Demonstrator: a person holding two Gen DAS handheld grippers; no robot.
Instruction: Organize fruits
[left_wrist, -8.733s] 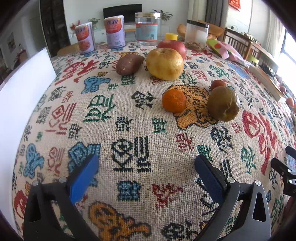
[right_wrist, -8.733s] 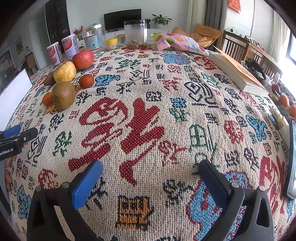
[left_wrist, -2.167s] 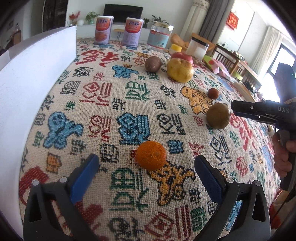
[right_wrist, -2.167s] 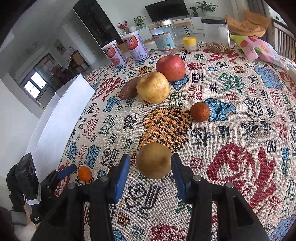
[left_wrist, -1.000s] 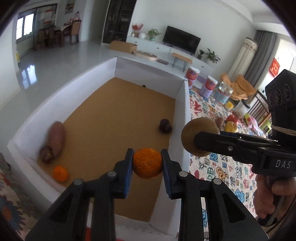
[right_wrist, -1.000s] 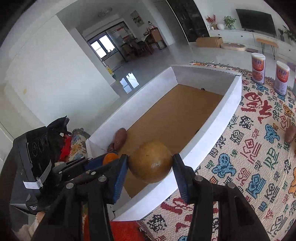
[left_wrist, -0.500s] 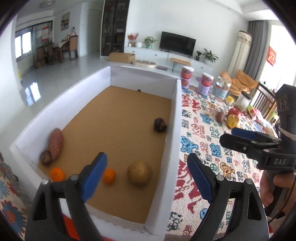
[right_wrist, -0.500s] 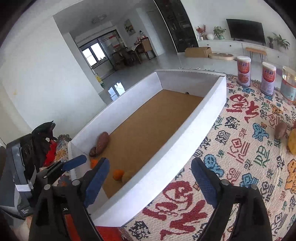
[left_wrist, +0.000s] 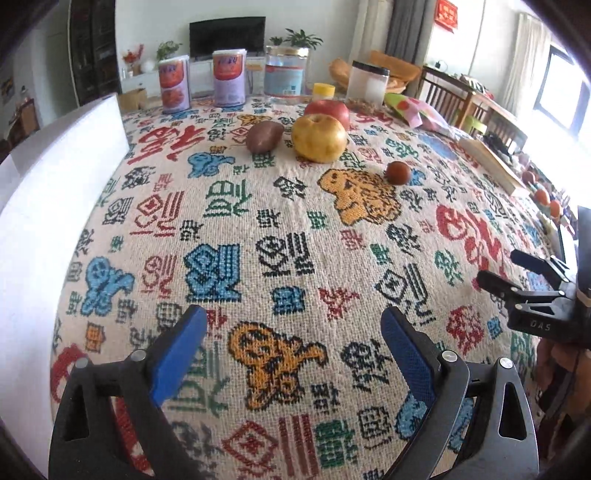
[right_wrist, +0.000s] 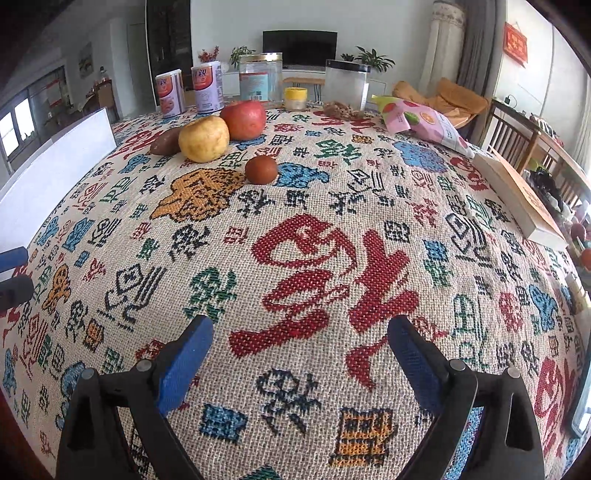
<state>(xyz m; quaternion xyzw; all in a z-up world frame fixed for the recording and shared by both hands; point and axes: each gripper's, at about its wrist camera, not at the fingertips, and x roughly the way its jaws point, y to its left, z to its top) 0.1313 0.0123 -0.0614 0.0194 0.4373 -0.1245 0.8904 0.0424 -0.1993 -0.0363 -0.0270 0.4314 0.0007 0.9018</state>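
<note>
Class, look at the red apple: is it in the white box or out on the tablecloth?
Out: the red apple sits on the tablecloth, right of the white box.

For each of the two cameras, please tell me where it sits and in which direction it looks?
Left wrist: on the left gripper, looking forward and down across the patterned tablecloth; its blue fingers, opening and empty, and the right gripper show.
Right wrist: on the right gripper, same direction; its fingers, opening and empty, and the left gripper's tips show.
Shared: yellow pear, red apple, white box.
</note>
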